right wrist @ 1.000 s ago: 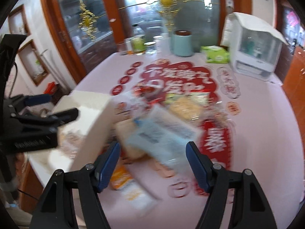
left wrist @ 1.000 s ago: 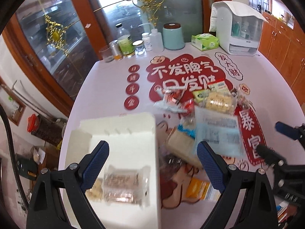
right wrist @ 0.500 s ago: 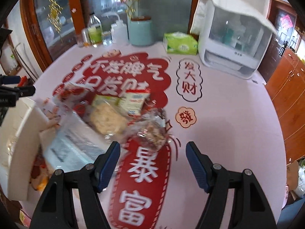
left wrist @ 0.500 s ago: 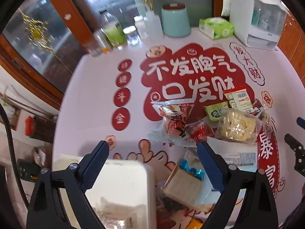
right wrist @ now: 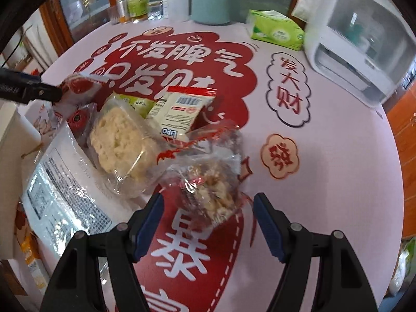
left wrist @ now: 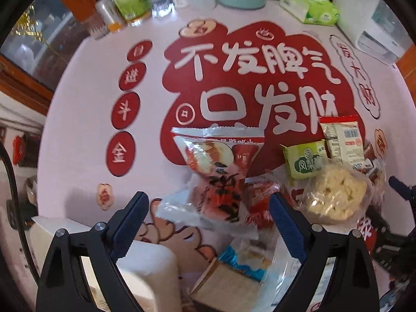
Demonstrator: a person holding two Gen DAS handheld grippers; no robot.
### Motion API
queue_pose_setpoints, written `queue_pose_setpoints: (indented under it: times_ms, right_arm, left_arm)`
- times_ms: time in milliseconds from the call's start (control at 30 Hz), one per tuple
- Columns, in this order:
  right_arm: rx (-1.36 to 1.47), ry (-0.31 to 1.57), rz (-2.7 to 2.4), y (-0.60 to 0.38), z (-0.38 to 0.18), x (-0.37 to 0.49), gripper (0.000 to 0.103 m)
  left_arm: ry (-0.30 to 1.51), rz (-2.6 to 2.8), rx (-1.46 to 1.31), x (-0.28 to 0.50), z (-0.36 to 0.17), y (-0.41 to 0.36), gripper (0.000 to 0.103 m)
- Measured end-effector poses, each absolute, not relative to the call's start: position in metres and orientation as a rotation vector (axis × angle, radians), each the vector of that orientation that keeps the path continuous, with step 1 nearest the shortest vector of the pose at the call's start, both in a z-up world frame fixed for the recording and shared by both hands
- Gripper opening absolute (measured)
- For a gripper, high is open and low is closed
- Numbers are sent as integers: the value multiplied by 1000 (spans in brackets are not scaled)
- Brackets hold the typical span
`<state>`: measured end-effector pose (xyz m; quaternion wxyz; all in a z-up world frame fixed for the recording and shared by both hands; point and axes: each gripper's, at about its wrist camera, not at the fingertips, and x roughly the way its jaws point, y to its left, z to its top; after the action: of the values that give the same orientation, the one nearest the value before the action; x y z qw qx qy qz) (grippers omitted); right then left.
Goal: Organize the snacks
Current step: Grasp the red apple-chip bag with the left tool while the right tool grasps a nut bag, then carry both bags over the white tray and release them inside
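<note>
Right wrist view shows our right gripper [right wrist: 208, 208] spread wide and empty over the nut-cake packet [right wrist: 208, 195] lying just ahead between its jaws, while our left gripper [left wrist: 208, 215], equally unclenched, hovers above the red-and-white snack bag [left wrist: 221, 176].

Edges cropped, packets buried, print too soft to read

The white box [left wrist: 145, 267] sits half behind the left gripper's [left wrist: 208, 223] finger and runs off the bottom edge; its inside doesn't show. The blue-edged packet [left wrist: 241, 260] lies under the red-and-white packet [left wrist: 221, 171], its label unreadable. In the right view, the silver bag's [right wrist: 59, 197] small print blurs, the orange packet [right wrist: 31, 262] is mostly covered, and the white appliance [right wrist: 364, 39] is cut by the frame.
</note>
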<state>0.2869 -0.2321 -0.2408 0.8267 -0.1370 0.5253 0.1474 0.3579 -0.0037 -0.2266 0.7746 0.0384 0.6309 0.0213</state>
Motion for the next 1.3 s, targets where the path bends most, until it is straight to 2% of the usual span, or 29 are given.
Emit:
queue_pose_setpoints:
  times_ms: [100, 133, 200, 233, 267, 367, 567, 767, 1067, 1300]
  right_arm:
    - [-317, 1116, 333, -225, -247, 289, 72]
    - [-328, 1112, 334, -223, -248, 288, 71]
    - [-351, 1090, 322, -222, -249, 287, 62]
    - [-357, 1083, 316, -222, -249, 287, 52]
    - [-352, 1080, 315, -223, -249, 288, 46]
    - [-275, 1089, 330, -231, -245, 290, 43]
    - [-144, 1075, 343, -239, -229, 281, 39]
    - [-65, 1028, 340, -242, -202, 257, 39]
    - [3, 971, 362, -228, -159, 194, 39]
    - [33, 920, 377, -202, -131, 137, 39]
  left_arm:
    - [1391, 51, 59, 365, -238, -5, 89]
    - [1397, 51, 58, 366, -241, -5, 83]
    - [1416, 45, 52, 369, -249, -7, 62]
    - [1427, 60, 55, 370, -253, -6, 50]
    - [1424, 75, 56, 371, -255, -5, 46]
    - [1401, 80, 32, 371, -255, -1, 40]
    - [1364, 74, -7, 356, -243, 5, 38]
    - [1291, -11, 2, 319, -201, -6, 38]
    - [1166, -127, 57, 234, -131, -18, 38]
    - [1105, -129, 111, 166, -106, -1, 38]
